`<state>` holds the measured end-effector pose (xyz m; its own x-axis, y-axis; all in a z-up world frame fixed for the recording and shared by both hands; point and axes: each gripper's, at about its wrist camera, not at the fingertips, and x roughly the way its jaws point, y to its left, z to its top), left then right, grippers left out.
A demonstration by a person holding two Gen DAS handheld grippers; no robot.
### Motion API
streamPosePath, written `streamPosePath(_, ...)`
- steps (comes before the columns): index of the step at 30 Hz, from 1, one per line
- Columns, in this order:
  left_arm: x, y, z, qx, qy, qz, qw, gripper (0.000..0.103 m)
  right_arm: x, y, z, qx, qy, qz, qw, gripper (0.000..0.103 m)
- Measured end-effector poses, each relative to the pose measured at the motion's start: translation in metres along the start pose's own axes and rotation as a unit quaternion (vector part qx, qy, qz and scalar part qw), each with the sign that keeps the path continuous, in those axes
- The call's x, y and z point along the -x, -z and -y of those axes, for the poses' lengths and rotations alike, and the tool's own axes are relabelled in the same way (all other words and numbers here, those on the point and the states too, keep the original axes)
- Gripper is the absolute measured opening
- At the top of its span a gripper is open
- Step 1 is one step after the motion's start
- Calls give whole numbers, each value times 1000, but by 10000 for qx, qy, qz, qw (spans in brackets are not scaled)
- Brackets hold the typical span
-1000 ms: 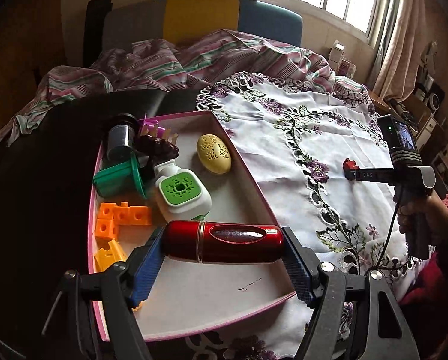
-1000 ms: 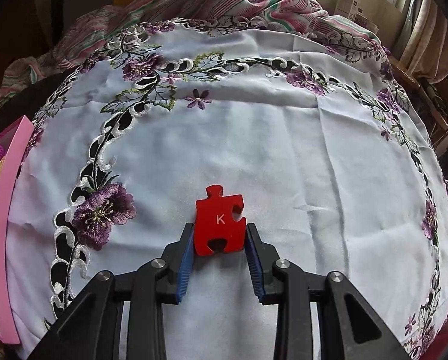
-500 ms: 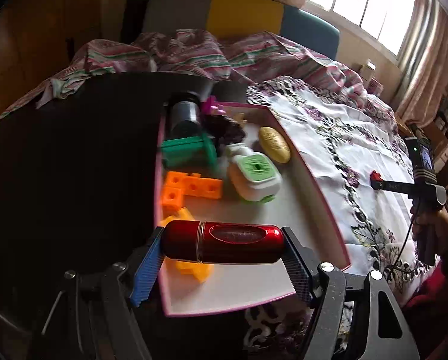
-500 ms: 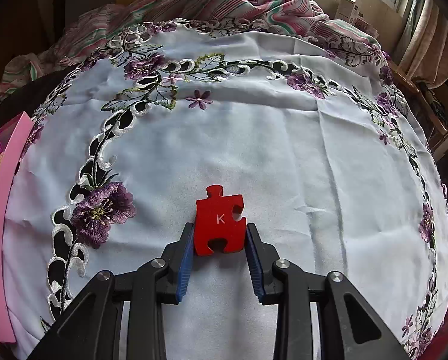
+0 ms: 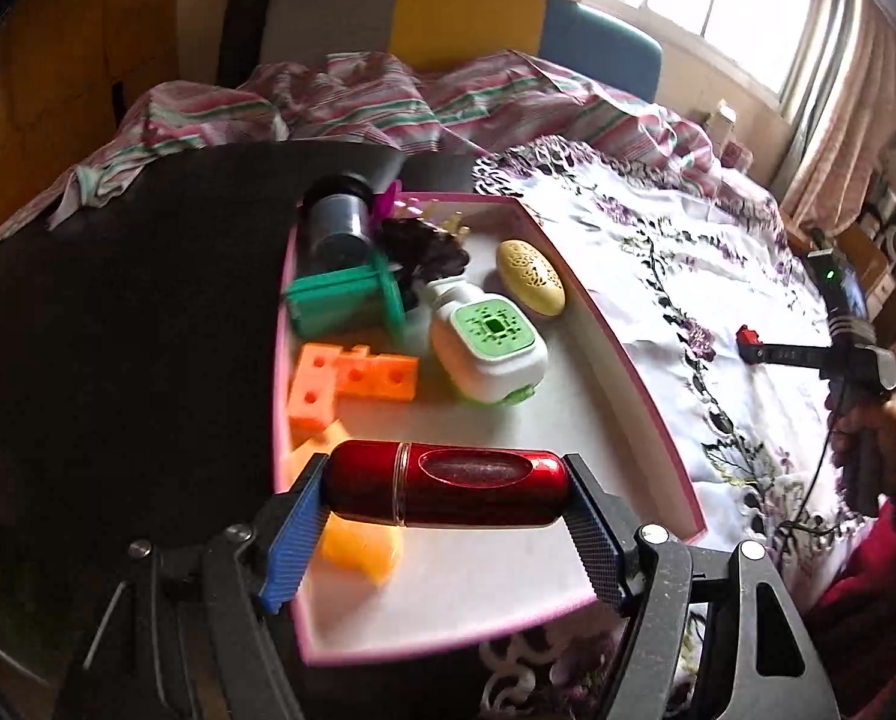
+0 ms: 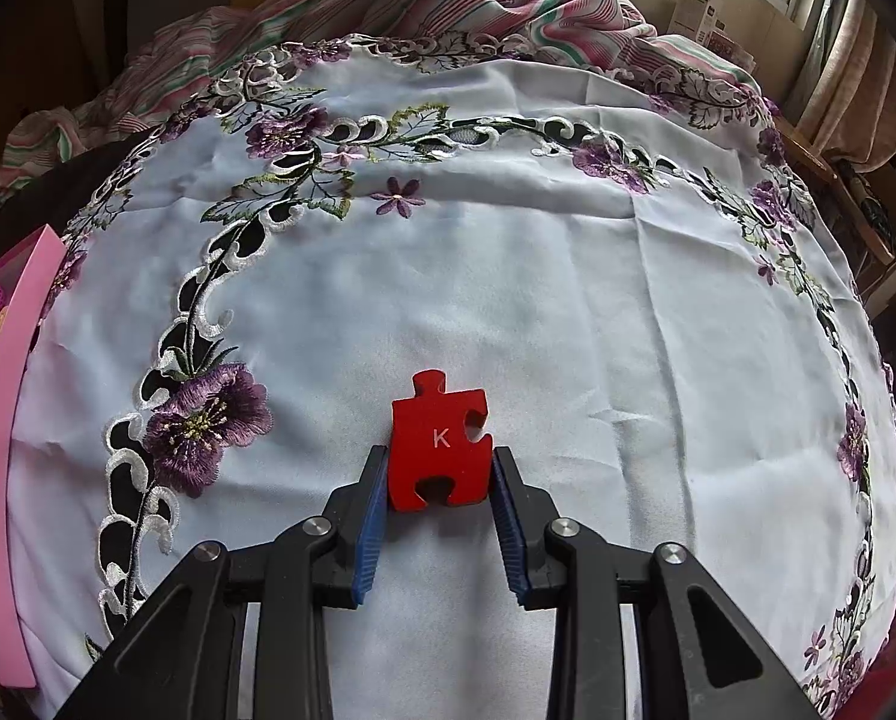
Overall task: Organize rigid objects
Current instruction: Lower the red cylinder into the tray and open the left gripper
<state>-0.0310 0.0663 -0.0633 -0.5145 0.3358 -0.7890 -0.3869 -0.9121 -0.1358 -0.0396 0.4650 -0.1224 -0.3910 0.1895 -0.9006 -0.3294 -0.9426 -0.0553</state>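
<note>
My left gripper [image 5: 444, 495] is shut lengthwise on a glossy red capsule-shaped case [image 5: 448, 483], held over the near end of the pink-rimmed tray [image 5: 640, 372]. Inside the tray lie orange blocks [image 5: 351, 381], a white and green device [image 5: 490, 345], a yellow oval [image 5: 530, 277], a green spool [image 5: 342, 300] and a dark cylinder [image 5: 335, 222]. My right gripper [image 6: 438, 477] is shut on a red puzzle piece marked K [image 6: 438, 450], above the white embroidered cloth [image 6: 598, 312]. The same right gripper [image 5: 760, 348] shows at the right of the left wrist view.
Black table surface [image 5: 117, 312] lies left of the tray. Striped bedding [image 5: 357, 102] and a multicoloured sofa back [image 5: 460, 15] sit behind. The tray's pink edge [image 6: 3, 396] shows at the left of the right wrist view. A person's hand [image 5: 868, 432] holds the right gripper's handle.
My left gripper has shifted left with the red case, so the tray now sits more to the right and more dark table shows. The right gripper and puzzle piece have stayed put.
</note>
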Motion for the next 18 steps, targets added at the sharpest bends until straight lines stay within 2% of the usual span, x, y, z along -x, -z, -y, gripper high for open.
streamPosePath(3,-16,-7,3,-62,-12,-167,9998,75,0,0,0,0,2,-6,10000,32)
streamPosePath(11,-46,-15,9,-403,-332,-175,9985,75,0,-1,0,-14,-9,-28,10000,32)
streamPosePath(14,-52,-15,10,-460,-288,-247,9982,76,0,-2,0,-17,-12,-31,10000,32)
streamPosePath(18,-49,-12,11,-491,-381,-139,9980,77,0,-2,0,-19,-9,-29,10000,32)
